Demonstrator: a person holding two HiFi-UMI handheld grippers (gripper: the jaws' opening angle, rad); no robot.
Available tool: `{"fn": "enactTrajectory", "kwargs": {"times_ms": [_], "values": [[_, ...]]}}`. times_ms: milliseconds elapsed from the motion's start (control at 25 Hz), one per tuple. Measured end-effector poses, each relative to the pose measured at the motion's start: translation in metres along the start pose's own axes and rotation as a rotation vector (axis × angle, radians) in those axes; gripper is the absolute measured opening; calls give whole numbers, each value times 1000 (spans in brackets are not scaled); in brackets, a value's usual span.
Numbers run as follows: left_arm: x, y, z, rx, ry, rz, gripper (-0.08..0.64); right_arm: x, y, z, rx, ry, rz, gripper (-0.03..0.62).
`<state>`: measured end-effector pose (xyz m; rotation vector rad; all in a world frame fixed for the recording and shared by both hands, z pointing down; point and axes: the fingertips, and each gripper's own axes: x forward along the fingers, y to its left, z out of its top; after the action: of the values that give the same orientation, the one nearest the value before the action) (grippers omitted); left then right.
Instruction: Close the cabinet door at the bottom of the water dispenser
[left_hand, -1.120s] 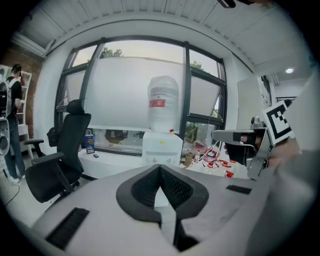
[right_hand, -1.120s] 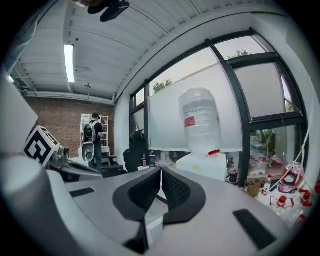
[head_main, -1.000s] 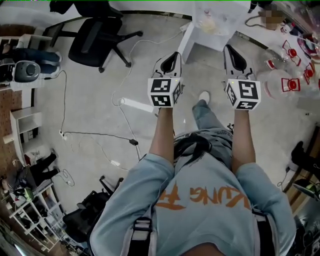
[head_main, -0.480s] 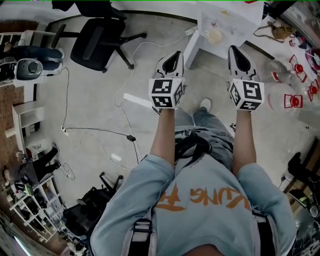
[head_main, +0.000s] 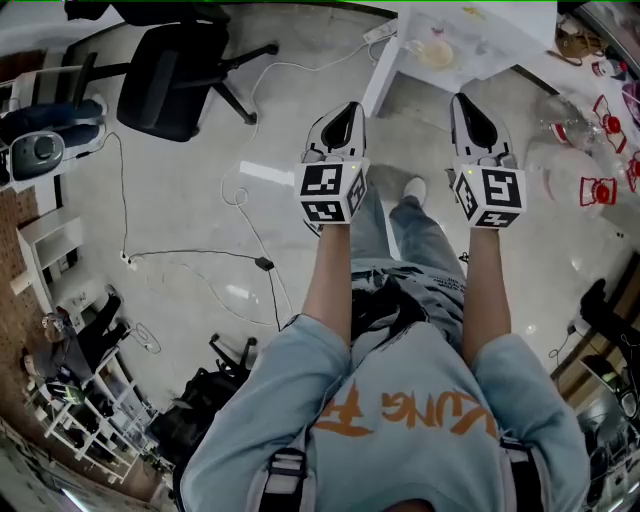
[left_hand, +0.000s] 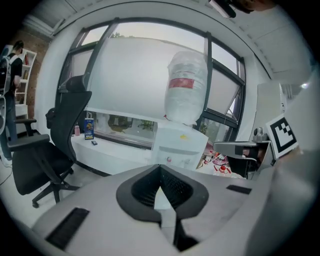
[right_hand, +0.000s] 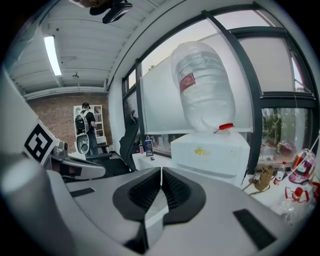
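**Hazards on approach**

Water dispenser (left_hand: 179, 146), bottle (left_hand: 186, 85) atop, stands ahead of both jaw pairs; its bottom door lies below them, outside both gripper views. Left gripper (left_hand: 160, 169) and right gripper (right_hand: 161, 171): jaws pressed together, empty. A high push may rock the bottle; tips may skid off the door.

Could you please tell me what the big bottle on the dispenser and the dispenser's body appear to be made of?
Water bottle: likely clear plastic with a glossy finish; light shows through its ribbed, slightly crinkled walls.
Dispenser body: probably white moulded plastic, smooth and semi-matte; it has an even colour and rounded edges, though painted metal cannot be ruled out.
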<state>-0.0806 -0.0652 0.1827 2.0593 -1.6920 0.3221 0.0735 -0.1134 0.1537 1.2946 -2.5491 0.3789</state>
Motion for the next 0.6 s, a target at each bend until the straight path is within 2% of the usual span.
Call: {"fn": "enactTrajectory", "kwargs": {"times_ms": [240, 600], "values": [[26, 23, -47, -6, 80, -41, 20, 34, 13, -57, 47, 75, -9, 29], [52, 69, -102, 2, 133, -60, 20, 77, 39, -130, 55, 137, 15, 30]]}}
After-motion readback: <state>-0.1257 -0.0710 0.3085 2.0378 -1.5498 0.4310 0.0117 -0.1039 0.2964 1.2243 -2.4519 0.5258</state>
